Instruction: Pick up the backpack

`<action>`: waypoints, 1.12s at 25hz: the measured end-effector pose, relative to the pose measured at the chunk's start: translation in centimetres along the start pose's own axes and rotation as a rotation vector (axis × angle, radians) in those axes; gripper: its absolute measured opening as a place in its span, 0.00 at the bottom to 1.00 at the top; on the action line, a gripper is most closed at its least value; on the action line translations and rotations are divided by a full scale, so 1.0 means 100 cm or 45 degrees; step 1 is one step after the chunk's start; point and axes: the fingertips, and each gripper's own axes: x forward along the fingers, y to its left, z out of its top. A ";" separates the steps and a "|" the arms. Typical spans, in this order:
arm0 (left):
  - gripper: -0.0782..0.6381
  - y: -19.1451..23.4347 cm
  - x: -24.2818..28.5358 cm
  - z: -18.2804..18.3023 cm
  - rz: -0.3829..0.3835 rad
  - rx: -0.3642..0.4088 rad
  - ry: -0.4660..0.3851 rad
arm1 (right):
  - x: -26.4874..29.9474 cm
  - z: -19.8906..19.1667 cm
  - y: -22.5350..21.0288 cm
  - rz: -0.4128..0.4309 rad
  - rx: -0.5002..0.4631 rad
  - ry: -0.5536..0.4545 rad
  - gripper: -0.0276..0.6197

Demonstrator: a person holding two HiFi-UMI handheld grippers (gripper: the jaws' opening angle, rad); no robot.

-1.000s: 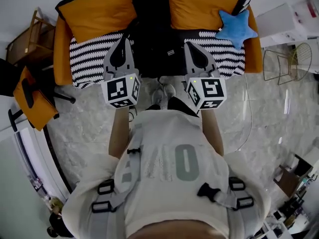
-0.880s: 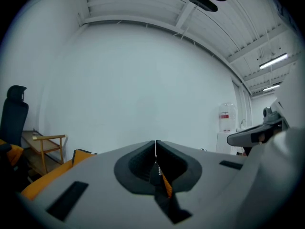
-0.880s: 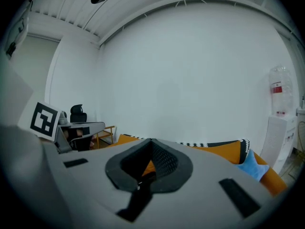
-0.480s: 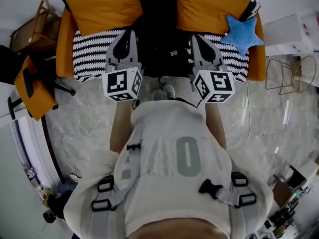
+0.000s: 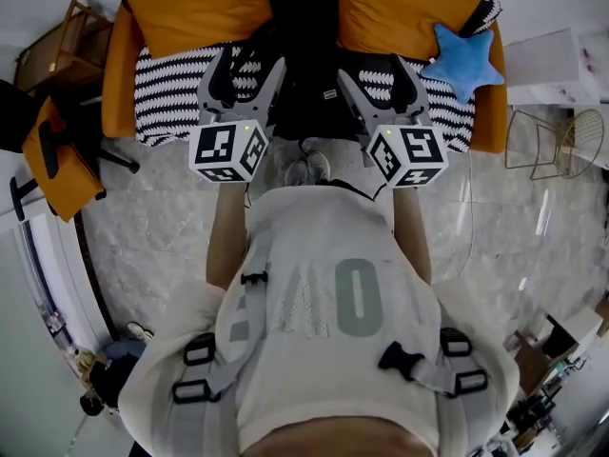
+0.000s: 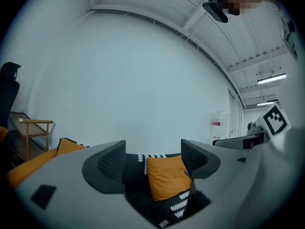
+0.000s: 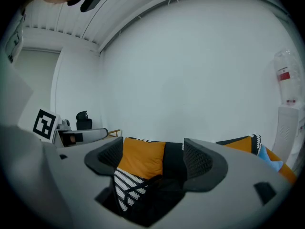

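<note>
A sofa (image 5: pixel 121 84) with orange arms stands on the pale marbled floor (image 5: pixel 162 236). A black-and-white zigzag cover (image 5: pixel 171 98) is spread over its seat. Two orange cushions, one left (image 5: pixel 195 12) and one right (image 5: pixel 400 12), lean against the back. A black backpack (image 5: pixel 303 65) stands between them on the seat. A blue star pillow (image 5: pixel 463 55) lies at the right end.

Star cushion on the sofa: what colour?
Blue. The star cushion shows best in the head view.
</note>
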 end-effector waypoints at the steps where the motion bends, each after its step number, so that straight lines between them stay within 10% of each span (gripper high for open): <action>1: 0.59 0.000 0.001 -0.001 0.002 -0.003 0.002 | 0.000 -0.002 -0.001 0.002 0.003 0.010 0.64; 14: 0.60 0.028 0.011 -0.020 0.097 -0.048 0.064 | 0.020 -0.015 -0.023 0.012 0.033 0.082 0.64; 21: 0.64 0.056 0.017 -0.088 0.199 -0.404 0.237 | 0.041 -0.053 -0.059 0.051 0.297 0.237 0.64; 28: 0.67 0.080 0.025 -0.217 0.282 -0.681 0.499 | 0.087 -0.138 -0.094 0.074 0.299 0.524 0.64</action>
